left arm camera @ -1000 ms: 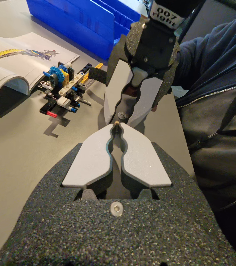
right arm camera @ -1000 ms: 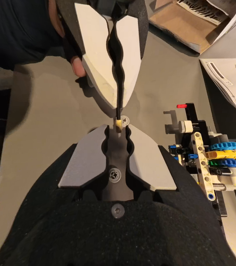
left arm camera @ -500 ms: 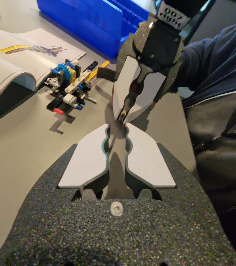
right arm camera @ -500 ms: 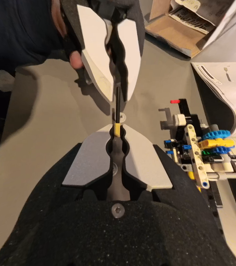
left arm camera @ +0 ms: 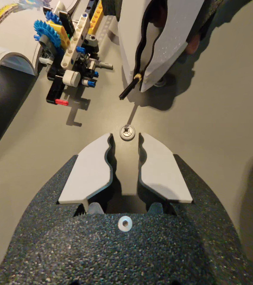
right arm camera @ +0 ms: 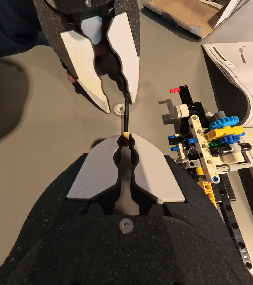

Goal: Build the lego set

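My right gripper (right arm camera: 125,136) is shut on a small tan bush (right arm camera: 125,137) with a thin black axle (right arm camera: 126,114) sticking out forward. In the left wrist view the right gripper (left arm camera: 138,81) comes in from the top, and the axle (left arm camera: 128,88) points down-left just above the table. My left gripper (left arm camera: 125,135) is open and empty, low over the table. A round grey lego piece (left arm camera: 127,132) lies flat between its fingertips. The left gripper (right arm camera: 120,105) also shows in the right wrist view with its jaws apart over the grey piece (right arm camera: 119,109). The part-built lego model (left arm camera: 71,61) stands beside them.
The model (right arm camera: 200,146) rests partly on black and yellow holed beams (right arm camera: 224,200). An open instruction booklet (right arm camera: 246,80) curls up behind it. A torn cardboard box (right arm camera: 184,18) lies farther back. A person's dark sleeve (right arm camera: 7,23) is at the table edge. Across from one pair of fingers to the other is roughly 5 centimetres.
My left gripper opened and let go of the axle, then dropped low over the grey piece. My right gripper shut on the tan bush and now holds bush and axle alone.
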Motion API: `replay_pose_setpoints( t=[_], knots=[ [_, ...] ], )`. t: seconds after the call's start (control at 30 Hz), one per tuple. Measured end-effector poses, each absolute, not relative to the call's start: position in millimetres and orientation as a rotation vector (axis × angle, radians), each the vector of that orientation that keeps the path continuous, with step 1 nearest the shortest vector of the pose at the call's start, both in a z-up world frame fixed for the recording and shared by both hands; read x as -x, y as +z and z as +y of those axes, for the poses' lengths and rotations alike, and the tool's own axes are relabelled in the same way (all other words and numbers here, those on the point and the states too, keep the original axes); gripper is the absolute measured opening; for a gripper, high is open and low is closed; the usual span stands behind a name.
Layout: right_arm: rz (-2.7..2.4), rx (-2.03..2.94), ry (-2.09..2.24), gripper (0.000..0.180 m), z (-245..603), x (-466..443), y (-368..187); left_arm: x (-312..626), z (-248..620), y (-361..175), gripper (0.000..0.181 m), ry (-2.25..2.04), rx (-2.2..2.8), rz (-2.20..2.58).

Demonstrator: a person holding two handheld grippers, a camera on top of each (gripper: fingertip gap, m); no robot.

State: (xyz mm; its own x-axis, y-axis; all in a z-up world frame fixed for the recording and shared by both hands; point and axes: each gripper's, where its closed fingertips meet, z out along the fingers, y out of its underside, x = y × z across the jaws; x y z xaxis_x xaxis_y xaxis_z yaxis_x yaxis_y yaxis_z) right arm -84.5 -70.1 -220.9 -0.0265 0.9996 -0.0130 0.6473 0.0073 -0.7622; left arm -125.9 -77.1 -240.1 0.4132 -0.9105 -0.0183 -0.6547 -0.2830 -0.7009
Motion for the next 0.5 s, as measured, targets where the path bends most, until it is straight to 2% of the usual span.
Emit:
replay_pose_setpoints(
  t=[0.17,0.5],
  knots=[
    [-1.734,1.690,0.814,0.007,-71.9,85.2,-220.7,120.5,-77.4,-239.6,0.019,-0.516,2.017,1.339],
    [-1.726,1.648,0.732,0.007,-65.8,81.2,-222.0,116.0,-70.7,-222.9,0.019,-0.566,1.943,1.237]
  ],
)
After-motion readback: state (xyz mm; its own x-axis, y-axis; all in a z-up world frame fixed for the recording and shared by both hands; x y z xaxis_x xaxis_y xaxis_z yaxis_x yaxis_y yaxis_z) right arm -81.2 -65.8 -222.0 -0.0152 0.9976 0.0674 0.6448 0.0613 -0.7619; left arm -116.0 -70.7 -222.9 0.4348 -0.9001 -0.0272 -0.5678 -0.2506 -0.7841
